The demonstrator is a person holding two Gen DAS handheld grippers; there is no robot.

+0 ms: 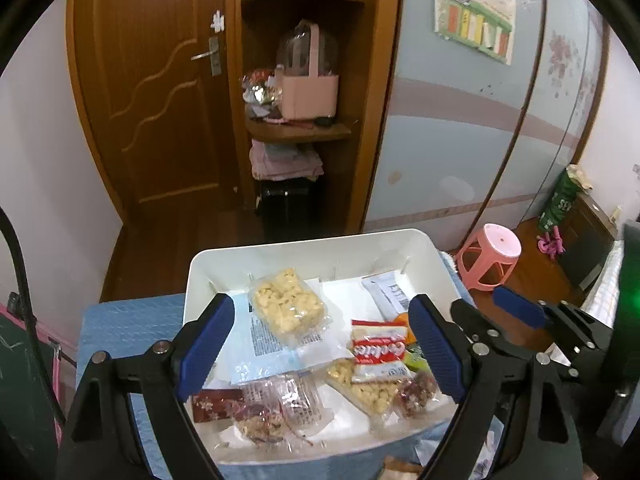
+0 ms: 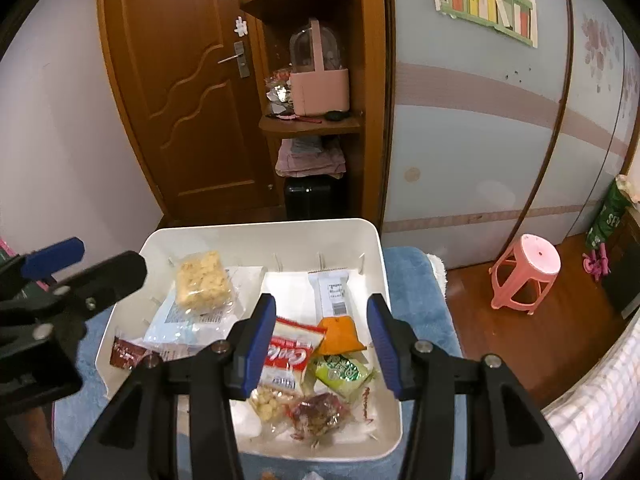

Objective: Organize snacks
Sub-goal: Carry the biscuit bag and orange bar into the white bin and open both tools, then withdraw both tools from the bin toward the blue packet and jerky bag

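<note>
White rectangular plastic tray [image 1: 200, 268] sits lower centre in both views, on a blue textured cloth [image 1: 120, 320]. Snacks lie loose inside it. Clear-wrapped pale yellow puffed-rice square [image 1: 286, 306] is toward the tray's upper left, on top of a flat light-blue printed packet [image 1: 272, 340]. Red-and-white cookie pack [image 1: 374, 350] is mid-tray, w/ an orange wedge-shaped packet [image 2: 340, 332] and a green wrapped sweet [image 2: 342, 372] to its right in the right-wrist view. A long white bar wrapper [image 2: 332, 292] sits above those.

Left gripper [image 1: 320, 354] hangs over the tray's lower part, blue pads wide apart, nothing between them pressed. Right gripper [image 2: 320, 346] has its pads about half apart over the cookie pack; not gripping anything.

Pink plastic stool [image 2: 526, 274] on the wood floor, right side.
</note>
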